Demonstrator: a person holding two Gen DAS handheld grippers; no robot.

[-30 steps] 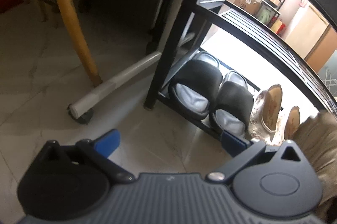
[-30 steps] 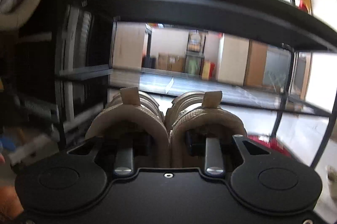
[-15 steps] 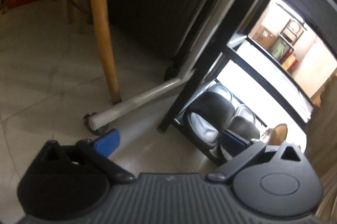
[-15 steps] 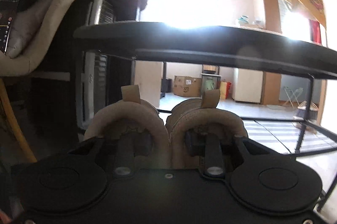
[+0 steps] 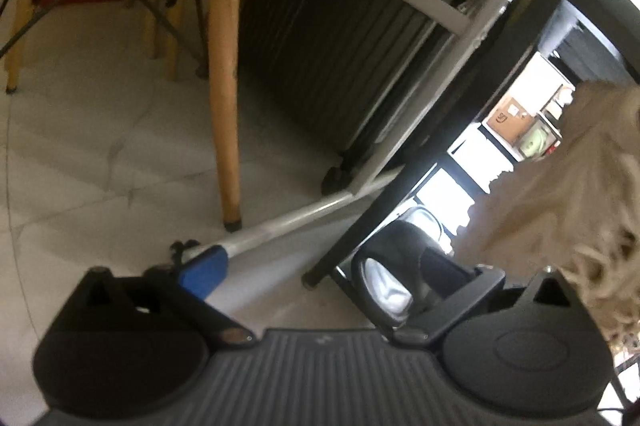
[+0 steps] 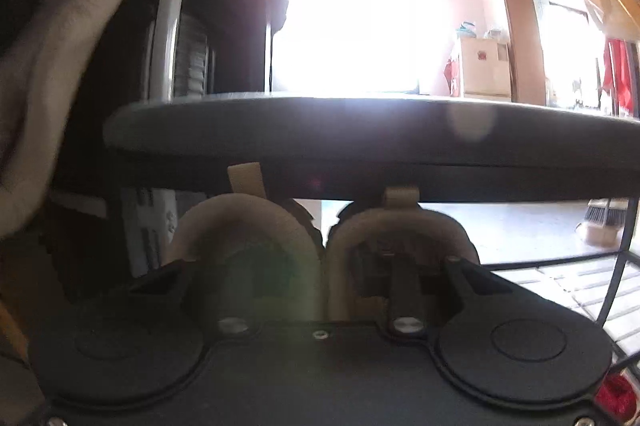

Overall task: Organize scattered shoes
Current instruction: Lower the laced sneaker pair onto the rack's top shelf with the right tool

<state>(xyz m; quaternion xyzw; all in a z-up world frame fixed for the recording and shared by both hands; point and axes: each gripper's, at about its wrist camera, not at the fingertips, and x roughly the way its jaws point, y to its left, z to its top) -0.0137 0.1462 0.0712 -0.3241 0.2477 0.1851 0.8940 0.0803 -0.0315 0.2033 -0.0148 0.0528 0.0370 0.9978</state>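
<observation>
My right gripper [image 6: 322, 266] is shut on a pair of tan shoes [image 6: 256, 226], heels toward the camera, one finger inside each shoe. It holds them just in front of the black shoe rack's top bar [image 6: 360, 130]. The same tan shoes show furry at the right edge of the left wrist view [image 5: 568, 186]. My left gripper [image 5: 320, 266] is open and empty, low over the floor beside the rack's black leg [image 5: 360, 230]. A black slide sandal [image 5: 394, 266] sits on the rack's bottom shelf behind the left gripper's right finger.
A wooden chair leg [image 5: 226, 98] and a white metal bar [image 5: 288, 222] on a caster stand left of the rack. A dark slatted panel [image 5: 328, 58] is behind them. Pale marble floor [image 5: 80, 146] spreads to the left. A lower rack shelf [image 6: 580, 290] shows at right.
Both grippers have risen. The right one has lifted the tan shoes from the middle shelf level up to the rack's top bar. The left view has swung left, away from the shelf.
</observation>
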